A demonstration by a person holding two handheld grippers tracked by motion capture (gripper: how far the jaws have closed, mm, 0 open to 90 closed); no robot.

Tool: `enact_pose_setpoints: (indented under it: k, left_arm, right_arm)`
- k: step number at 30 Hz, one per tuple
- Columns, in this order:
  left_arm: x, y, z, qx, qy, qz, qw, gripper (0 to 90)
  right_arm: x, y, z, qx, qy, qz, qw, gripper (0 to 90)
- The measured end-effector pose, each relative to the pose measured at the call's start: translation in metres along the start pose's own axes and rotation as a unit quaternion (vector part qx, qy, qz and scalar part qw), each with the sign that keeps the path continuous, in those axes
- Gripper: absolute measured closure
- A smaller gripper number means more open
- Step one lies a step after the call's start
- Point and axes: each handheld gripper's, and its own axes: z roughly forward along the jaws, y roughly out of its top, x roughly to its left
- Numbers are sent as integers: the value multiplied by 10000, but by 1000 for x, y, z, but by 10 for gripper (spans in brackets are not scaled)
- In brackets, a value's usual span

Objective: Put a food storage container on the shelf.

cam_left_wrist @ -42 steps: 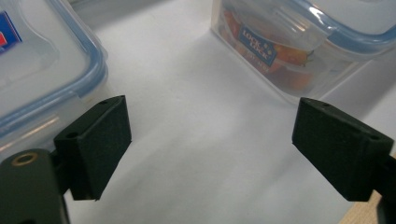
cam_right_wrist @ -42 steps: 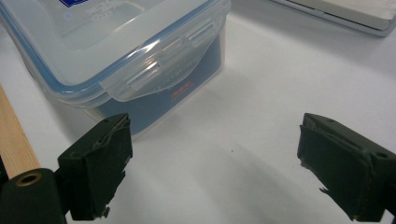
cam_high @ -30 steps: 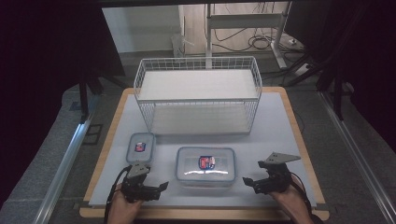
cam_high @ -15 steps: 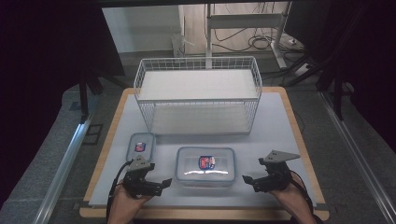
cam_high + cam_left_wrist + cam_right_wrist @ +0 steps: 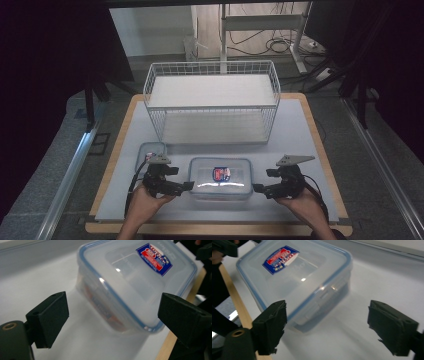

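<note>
The bench [image 5: 310,150] carries a wire basket [image 5: 212,102] at the back. In front of the basket, near the bench's front edge, sits the large lidded plastic box [image 5: 220,177]; a smaller box [image 5: 150,150] lies just to its left. The large box looks light and stiff, with smooth, probably slippery walls, so the lid rim or short ends seem the best hold. The left gripper [image 5: 187,186] waits at its left end with jaws released. The right gripper [image 5: 256,188] waits at its right end, jaws just closing a little, yet released with nothing between them. Open room lies between box and basket; the front edge is close.
</note>
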Motion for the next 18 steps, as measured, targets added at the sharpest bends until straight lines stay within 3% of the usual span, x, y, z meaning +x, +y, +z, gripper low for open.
enact_pose_setpoints:
  k: [4, 7, 11, 13, 16, 18]
  left_arm:
    - [4, 7, 12, 133, -198, -93, 9997, 121]
    - [8, 10, 20, 214, -458, -216, 9985, 118]
    - [11, 11, 32, 302, -744, -365, 9961, 109]
    - [10, 11, 33, 302, -729, -392, 9961, 86]
    - [8, 9, 28, 320, -713, -319, 9964, 122]
    - [7, 6, 26, 232, -717, -313, 9967, 136]
  right_arm:
    - [-2, 6, 12, 130, 213, 125, 9996, 186]
    - [-5, 9, 20, 225, 385, 233, 9987, 167]
    - [-11, 13, 33, 410, 807, 613, 9940, 136]
    - [-13, 13, 37, 468, 976, 760, 9912, 139]
    - [-13, 12, 41, 570, 1283, 888, 9861, 169]
    - [-13, 11, 40, 539, 1303, 892, 9860, 197]
